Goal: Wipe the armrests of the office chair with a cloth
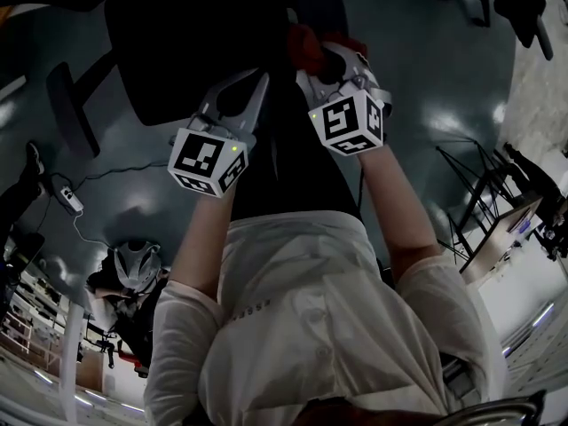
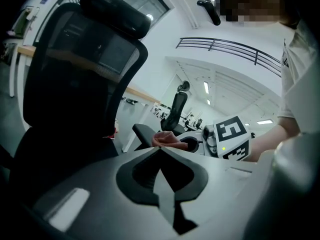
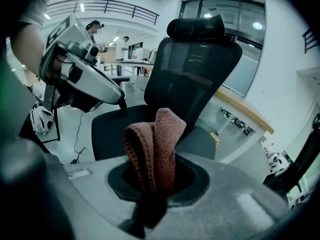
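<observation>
Up close on my right claw, I've got the reddish cloth clenched, folded upright. My left claw is pinched together, empty. Beyond, the black office chair; its armrest seems just behind the cloth.

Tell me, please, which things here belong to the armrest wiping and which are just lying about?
For the job: cloth, gripped in the right tongs; office chair; its armrest; left tongs, closed on nothing.
Lying about: helmet on the floor; black metal stand.
</observation>
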